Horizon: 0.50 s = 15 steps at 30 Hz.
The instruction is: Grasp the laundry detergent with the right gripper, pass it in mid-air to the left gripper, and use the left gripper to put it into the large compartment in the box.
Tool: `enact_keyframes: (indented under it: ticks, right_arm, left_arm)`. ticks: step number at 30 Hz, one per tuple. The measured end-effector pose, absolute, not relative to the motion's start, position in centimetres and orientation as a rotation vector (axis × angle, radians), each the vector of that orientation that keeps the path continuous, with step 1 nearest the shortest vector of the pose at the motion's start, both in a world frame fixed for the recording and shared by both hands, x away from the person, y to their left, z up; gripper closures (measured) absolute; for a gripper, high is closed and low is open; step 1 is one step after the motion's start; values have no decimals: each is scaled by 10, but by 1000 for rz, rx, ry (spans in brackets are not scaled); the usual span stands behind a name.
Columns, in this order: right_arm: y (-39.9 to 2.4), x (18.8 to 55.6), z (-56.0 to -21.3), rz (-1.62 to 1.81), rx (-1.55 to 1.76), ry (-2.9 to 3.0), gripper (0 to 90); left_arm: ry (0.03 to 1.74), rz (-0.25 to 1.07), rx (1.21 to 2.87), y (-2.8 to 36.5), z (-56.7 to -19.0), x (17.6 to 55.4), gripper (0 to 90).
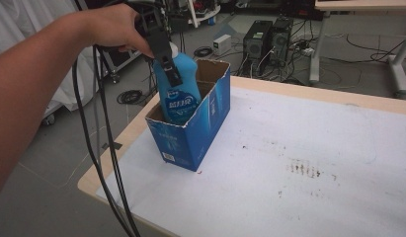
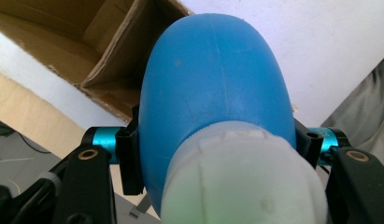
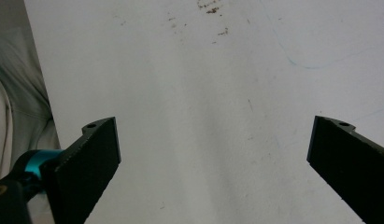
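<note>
A blue bottle [image 1: 180,91] with a white cap stands half inside an open blue cardboard box [image 1: 190,136] near the table's left edge. My left gripper [image 1: 172,75] is shut on the bottle's upper body, held from above by a hand. In the left gripper view the bottle [image 2: 217,84] bulges between both black jaws, cap nearest the camera, with the box's open brown inside [image 2: 82,32] beyond it. My right gripper [image 3: 213,149] hangs open over the bare white table cover [image 3: 189,84], nothing between its fingers.
The white table cover [image 1: 309,148] carries brown stains [image 1: 303,169] right of the middle. Black cables [image 1: 104,148] trail from the left gripper past the table's left corner. Computer towers [image 1: 267,42] and cables sit on the floor beyond the far edge.
</note>
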State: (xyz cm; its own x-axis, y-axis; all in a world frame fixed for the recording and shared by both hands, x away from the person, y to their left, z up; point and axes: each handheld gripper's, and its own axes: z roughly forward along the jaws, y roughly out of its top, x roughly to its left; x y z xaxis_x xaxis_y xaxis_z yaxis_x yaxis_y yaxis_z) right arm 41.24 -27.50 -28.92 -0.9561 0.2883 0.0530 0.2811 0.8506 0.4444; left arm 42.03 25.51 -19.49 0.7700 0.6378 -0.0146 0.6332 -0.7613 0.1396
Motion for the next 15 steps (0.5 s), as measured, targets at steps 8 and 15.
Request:
enact_keyframes:
  ticks: [8,15]
  right_arm:
    - [-276,412,-292,715,472,3001,20]
    - [-275,411,-295,703,479,3008,20]
  left_arm:
    - [961,58,2858,252,-225,425,378]
    - [941,74,2841,254,-247,425,378]
